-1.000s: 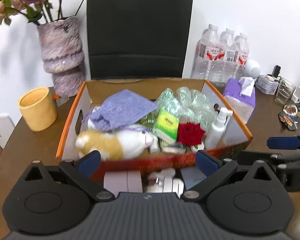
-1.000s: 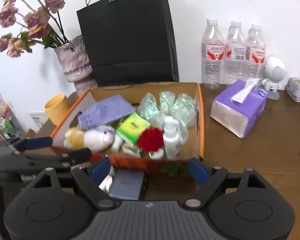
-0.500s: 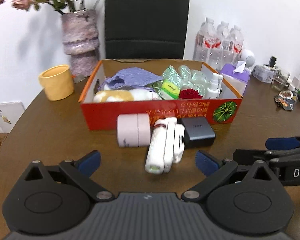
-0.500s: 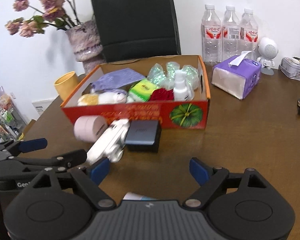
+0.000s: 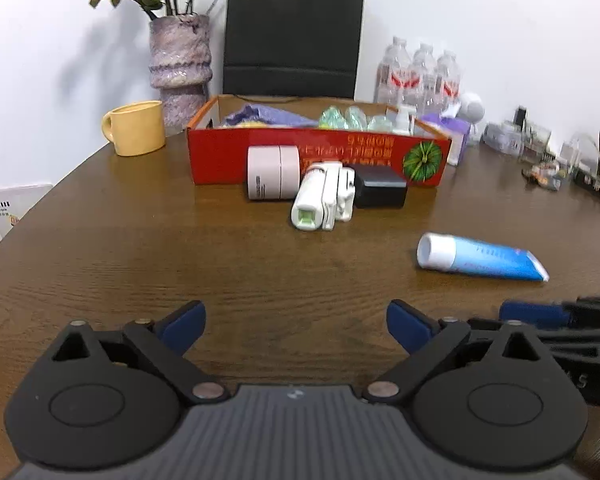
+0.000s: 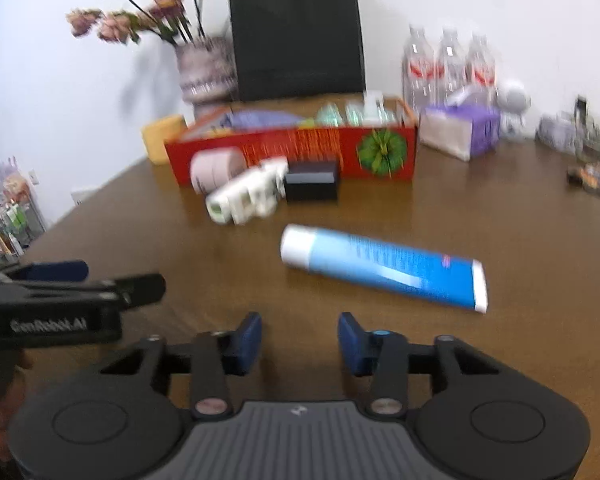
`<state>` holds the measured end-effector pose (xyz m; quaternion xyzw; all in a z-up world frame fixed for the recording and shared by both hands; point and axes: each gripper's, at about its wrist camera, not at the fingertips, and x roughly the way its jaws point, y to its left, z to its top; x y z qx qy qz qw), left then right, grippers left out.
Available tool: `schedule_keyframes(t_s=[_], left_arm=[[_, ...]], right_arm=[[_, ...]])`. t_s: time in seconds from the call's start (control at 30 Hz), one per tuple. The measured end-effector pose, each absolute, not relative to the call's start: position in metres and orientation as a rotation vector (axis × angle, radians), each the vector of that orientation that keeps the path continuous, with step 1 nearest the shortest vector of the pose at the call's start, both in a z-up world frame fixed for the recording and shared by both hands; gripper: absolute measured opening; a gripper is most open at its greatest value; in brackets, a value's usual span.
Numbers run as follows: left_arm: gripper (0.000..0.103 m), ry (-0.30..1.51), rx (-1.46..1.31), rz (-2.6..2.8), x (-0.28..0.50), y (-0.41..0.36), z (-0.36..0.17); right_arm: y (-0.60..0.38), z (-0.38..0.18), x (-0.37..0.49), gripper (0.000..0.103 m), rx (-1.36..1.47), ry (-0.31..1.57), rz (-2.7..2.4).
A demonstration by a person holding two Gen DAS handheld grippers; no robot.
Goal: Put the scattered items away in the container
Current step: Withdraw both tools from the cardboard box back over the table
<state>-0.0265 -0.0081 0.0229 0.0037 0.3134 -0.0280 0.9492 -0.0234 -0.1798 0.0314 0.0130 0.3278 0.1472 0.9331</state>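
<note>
On the brown wooden table (image 5: 140, 248), our left gripper (image 5: 296, 316) gapes wide, our right gripper (image 6: 299, 340) narrower, both empty; the blue plastic tube (image 6: 380, 266) may roll if nudged.

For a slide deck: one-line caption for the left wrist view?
Open left gripper above the table; blue tube, white device, black box, pink jar outside the red box.

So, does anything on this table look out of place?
Yes: four items lie loose outside the red box. A blue tube lies alone on its side; a pink jar, white device and black block huddle against the box front.
</note>
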Motion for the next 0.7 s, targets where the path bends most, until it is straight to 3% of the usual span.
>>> schedule_keyframes(t_s=[0.17,0.23,0.33,0.37,0.43,0.7], left_arm=[[0.09,0.676,0.049,-0.035,-0.024,-0.013,0.01],[0.099,0.672,0.059,-0.04,-0.025,-0.014,0.009],[0.103,0.694,0.054,-0.04,-0.022,-0.013,0.007],[0.103,0.699,0.038,-0.041,-0.022,-0.01,0.006],[0.103,0.7,0.027,-0.036,-0.021,-0.008,0.006],[0.103,0.702,0.029,-0.034,-0.021,-0.008,0.006]], right_arm=[[-0.175,0.027,-0.021,0.041,-0.032,0.648,0.281],[-0.175,0.026,-0.018,0.045,-0.04,0.643,0.27],[-0.174,0.025,-0.012,0.075,-0.048,0.656,0.24],[-0.175,0.024,-0.008,0.09,-0.051,0.667,0.204],[-0.18,0.021,-0.001,0.103,-0.024,0.695,0.152],[-0.181,0.019,0.001,0.103,-0.034,0.699,0.146]])
